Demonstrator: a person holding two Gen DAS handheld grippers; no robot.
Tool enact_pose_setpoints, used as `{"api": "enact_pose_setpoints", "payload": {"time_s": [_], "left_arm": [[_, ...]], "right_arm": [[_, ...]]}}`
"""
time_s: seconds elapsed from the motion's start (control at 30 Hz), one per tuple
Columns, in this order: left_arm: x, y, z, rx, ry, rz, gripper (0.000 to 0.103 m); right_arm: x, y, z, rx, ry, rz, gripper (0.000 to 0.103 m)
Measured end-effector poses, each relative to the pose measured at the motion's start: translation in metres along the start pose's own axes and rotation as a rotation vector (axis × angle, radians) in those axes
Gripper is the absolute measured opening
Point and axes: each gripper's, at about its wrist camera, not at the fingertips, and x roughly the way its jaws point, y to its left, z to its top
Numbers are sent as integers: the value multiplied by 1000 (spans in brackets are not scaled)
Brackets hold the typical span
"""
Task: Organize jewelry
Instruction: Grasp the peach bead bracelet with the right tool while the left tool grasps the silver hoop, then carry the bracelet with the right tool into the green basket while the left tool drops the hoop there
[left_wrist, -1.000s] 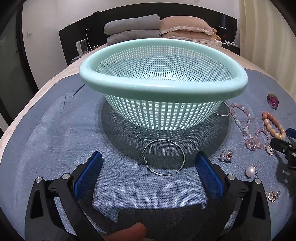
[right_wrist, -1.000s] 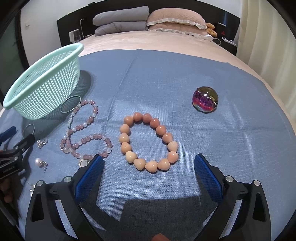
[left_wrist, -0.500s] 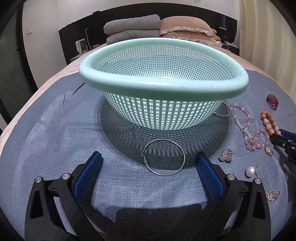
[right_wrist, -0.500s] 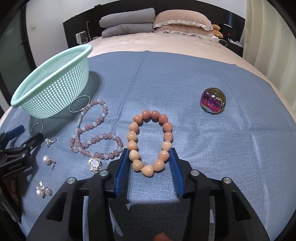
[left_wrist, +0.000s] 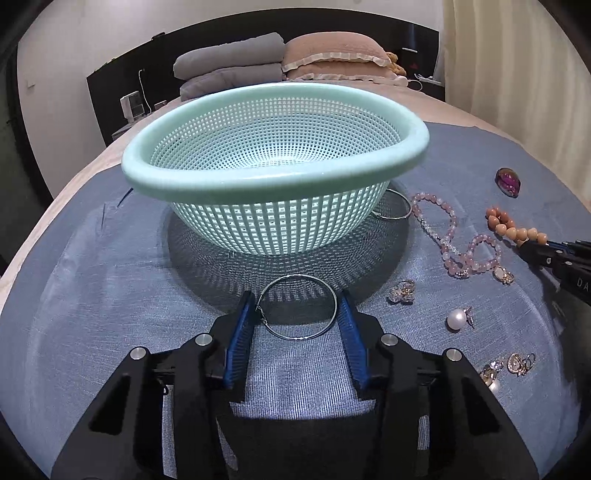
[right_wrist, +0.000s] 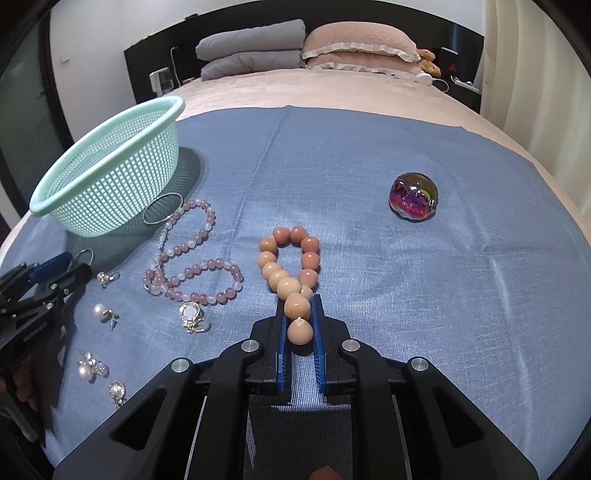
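A mint-green mesh basket (left_wrist: 280, 173) stands on the blue cloth; it also shows in the right wrist view (right_wrist: 110, 184). My left gripper (left_wrist: 297, 314) has its pads against both sides of a silver hoop earring (left_wrist: 299, 312) lying flat in front of the basket. My right gripper (right_wrist: 299, 325) is shut on the near end of the peach bead bracelet (right_wrist: 291, 266), squeezing it into a narrow loop on the cloth. The bracelet (left_wrist: 513, 229) and the right gripper also show at the right of the left wrist view.
A pink bead necklace (right_wrist: 192, 258) with a pendant, a second silver hoop (right_wrist: 162, 208), pearl and crystal earrings (right_wrist: 105, 314) and an iridescent glass ornament (right_wrist: 413, 197) lie on the cloth. Pillows (right_wrist: 332, 48) sit at the bed's head.
My left gripper has closed from wide open onto the hoop earring. My right gripper has closed fully on the peach bracelet, pinching the ring into a narrow loop.
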Motion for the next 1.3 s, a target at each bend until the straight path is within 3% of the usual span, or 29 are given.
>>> {"api": "enact_pose_setpoints", "payload": {"time_s": [0.27, 0.57, 0.83, 1.07, 1.3], "left_arm": [[-22, -1, -5, -4, 1, -10, 46], [-66, 13, 9, -47, -76, -7, 46], [-89, 34, 50, -50, -135, 0, 47], [-58, 55, 105, -20, -145, -31, 47], [0, 66, 119, -21, -67, -63, 47]], "right_arm": [[-30, 9, 6, -31, -53, 4, 11], [-67, 31, 25, -71, -117, 31, 11], [-85, 62, 77, -111, -189, 108, 11], [-54, 100, 131, -162, -185, 218, 11], [-2, 121, 143, -189, -106, 247, 11]]}}
